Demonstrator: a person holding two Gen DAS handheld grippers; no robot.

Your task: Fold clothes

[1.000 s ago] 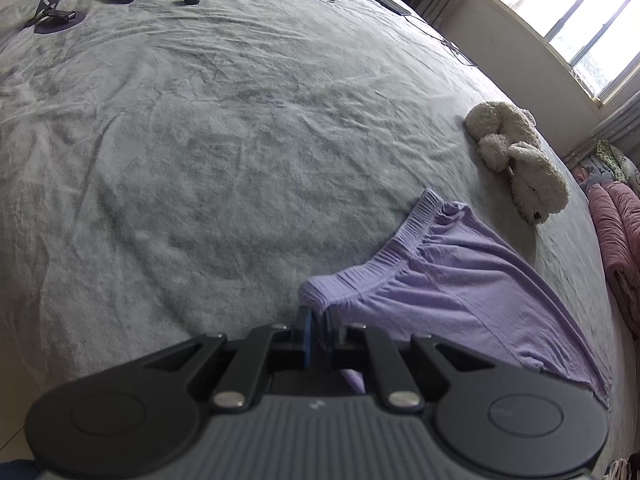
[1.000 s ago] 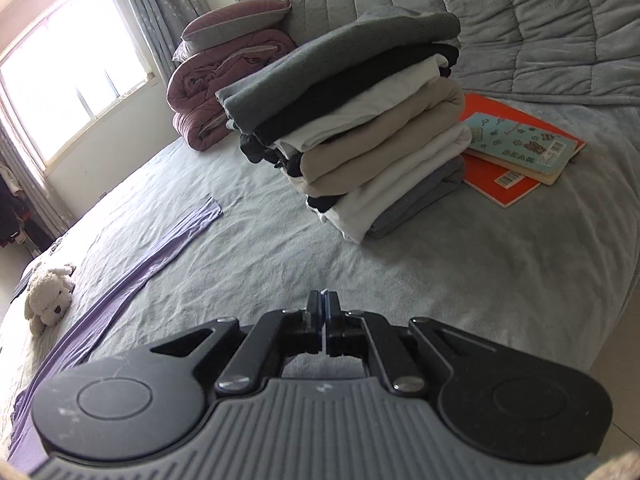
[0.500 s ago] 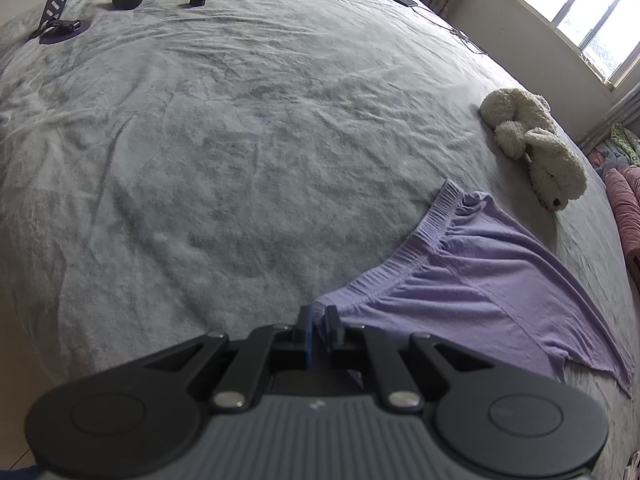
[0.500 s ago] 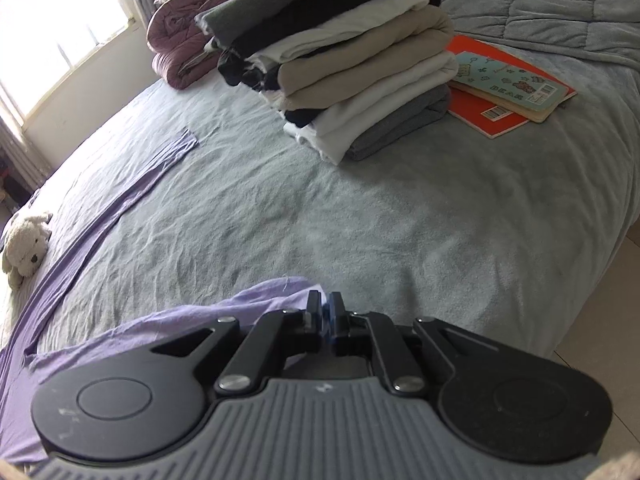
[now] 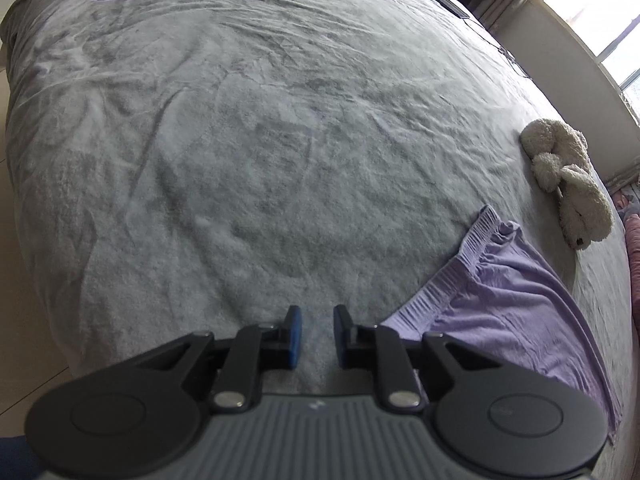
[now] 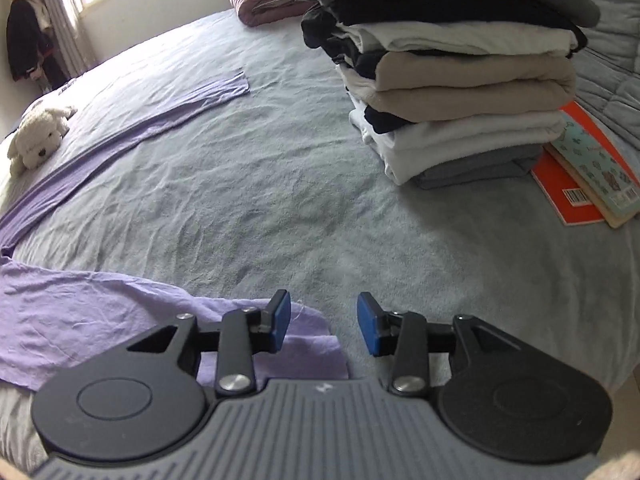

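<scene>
A: We are working over a wide bed (image 5: 280, 152) under a grey blanket, with a bright window (image 5: 600, 12) at two o'clock in the left view and a stack of folded clothes (image 6: 460, 72) at one o'clock in the right view.

B: And the lilac trousers (image 5: 512, 312) are lying flat on that blanket; in the left view the ribbed waistband (image 5: 468, 256) is at four o'clock, just beside the left gripper (image 5: 316, 334).

A: Its jaws are opening, and only blanket is showing between them. The right gripper (image 6: 322, 322) is opening too; a leg hem (image 6: 304, 344) is lying under its left finger, but nothing is being pinched.

B: So we are judging this as the release after laying the piece out. We are letting go fully before lifting, so no cloth is dragging along.

A: Agreed. The far leg (image 6: 132, 136) is running towards eleven o'clock, near the plush dog (image 6: 36, 140). We are thinking of grabbing both hems next, keeping the pull even so the legs are stacking edge on edge.

B: And we are watching the wrinkles near the right jaws; they could be skewing the fold.
</scene>
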